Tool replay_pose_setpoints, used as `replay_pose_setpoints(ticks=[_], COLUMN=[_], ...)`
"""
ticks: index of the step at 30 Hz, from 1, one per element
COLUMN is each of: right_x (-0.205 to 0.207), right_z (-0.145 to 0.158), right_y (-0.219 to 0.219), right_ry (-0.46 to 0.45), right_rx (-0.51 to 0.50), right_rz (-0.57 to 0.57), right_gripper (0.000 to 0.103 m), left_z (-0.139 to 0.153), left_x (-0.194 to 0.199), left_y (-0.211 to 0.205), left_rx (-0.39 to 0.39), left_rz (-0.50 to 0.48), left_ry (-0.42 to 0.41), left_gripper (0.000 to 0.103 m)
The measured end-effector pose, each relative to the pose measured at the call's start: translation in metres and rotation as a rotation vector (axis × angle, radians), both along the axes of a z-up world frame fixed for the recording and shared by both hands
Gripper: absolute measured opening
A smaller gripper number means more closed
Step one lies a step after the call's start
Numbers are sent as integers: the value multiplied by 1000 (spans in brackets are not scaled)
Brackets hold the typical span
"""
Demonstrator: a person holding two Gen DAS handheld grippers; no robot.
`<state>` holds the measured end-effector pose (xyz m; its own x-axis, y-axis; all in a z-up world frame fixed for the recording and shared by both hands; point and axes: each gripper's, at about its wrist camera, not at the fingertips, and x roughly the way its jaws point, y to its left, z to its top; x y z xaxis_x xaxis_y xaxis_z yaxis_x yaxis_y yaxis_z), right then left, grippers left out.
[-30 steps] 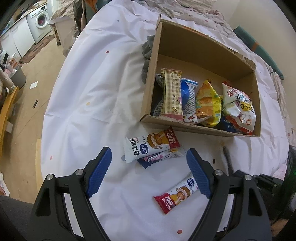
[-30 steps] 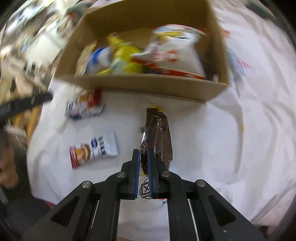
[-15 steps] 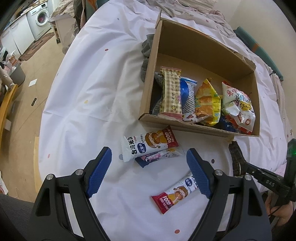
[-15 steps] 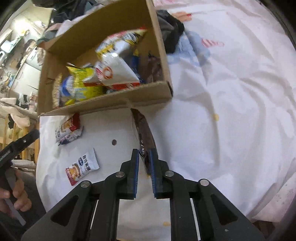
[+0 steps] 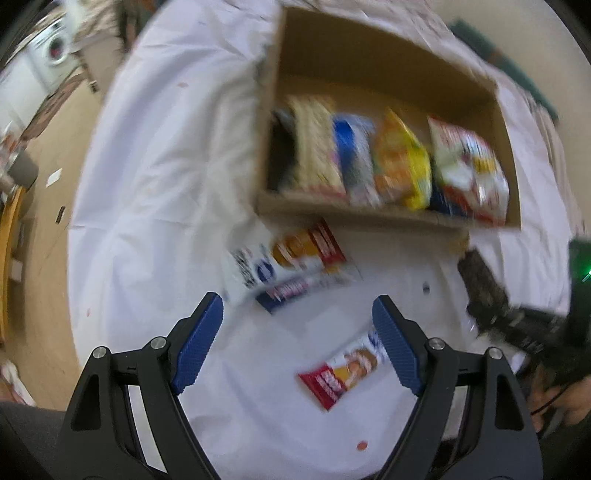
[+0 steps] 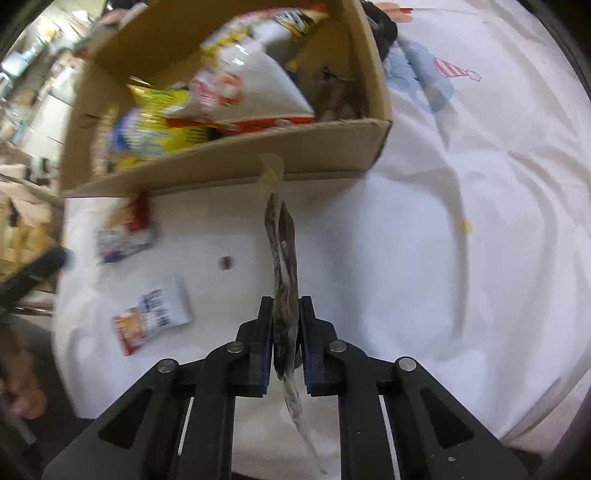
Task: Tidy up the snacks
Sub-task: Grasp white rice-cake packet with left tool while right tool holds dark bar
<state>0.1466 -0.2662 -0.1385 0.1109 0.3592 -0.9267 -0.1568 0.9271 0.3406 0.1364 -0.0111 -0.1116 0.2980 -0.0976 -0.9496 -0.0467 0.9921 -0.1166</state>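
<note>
A cardboard box (image 5: 373,212) (image 6: 229,162) on the white sheet holds several snack bags standing in a row. My right gripper (image 6: 285,310) is shut on a dark brown snack packet (image 6: 282,258), held edge-on just in front of the box's near wall; the left wrist view shows that packet (image 5: 480,284) at the right. My left gripper (image 5: 297,314) hangs open above the sheet with nothing between its blue pads. Ahead of it lie a white-and-red snack bar (image 5: 284,258) on top of a blue packet (image 5: 288,295), and a smaller red-and-white bar (image 5: 343,369) (image 6: 155,314) by its right finger.
The white sheet (image 6: 461,221) has small coloured dots and a cartoon print. A dark cloth (image 6: 380,26) lies by the box's far side. A wooden floor and a washing machine (image 5: 55,51) are at the far left. A person's hand (image 6: 22,391) shows at the left edge.
The right gripper has moved closer to the box and rolled, so the brown packet now shows edge-on. The left gripper has sunk toward the loose bars; both views are blurred.
</note>
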Motion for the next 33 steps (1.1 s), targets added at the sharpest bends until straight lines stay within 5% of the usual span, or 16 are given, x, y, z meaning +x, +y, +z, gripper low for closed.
replay_pose_setpoints(ticks=[6, 11, 17, 28, 33], right_x=[-24, -27, -27, -36, -32], right_z=[17, 20, 27, 51, 63], right_y=[1, 3, 4, 26, 34], right_ry=[-24, -44, -63, -148, -176], right_rx=[85, 99, 115, 213, 282], right_rz=[22, 20, 34, 117, 123], right_gripper=[14, 14, 14, 14, 14], left_z=[-42, -56, -63, -16, 14], left_x=[-8, -7, -7, -12, -23], left_y=[-57, -82, -80, -40, -18], left_rx=[-39, 113, 132, 22, -91], left_rz=[-267, -350, -349, -191, -31], left_ry=[177, 147, 155, 29, -47], left_gripper=[79, 75, 29, 27, 27])
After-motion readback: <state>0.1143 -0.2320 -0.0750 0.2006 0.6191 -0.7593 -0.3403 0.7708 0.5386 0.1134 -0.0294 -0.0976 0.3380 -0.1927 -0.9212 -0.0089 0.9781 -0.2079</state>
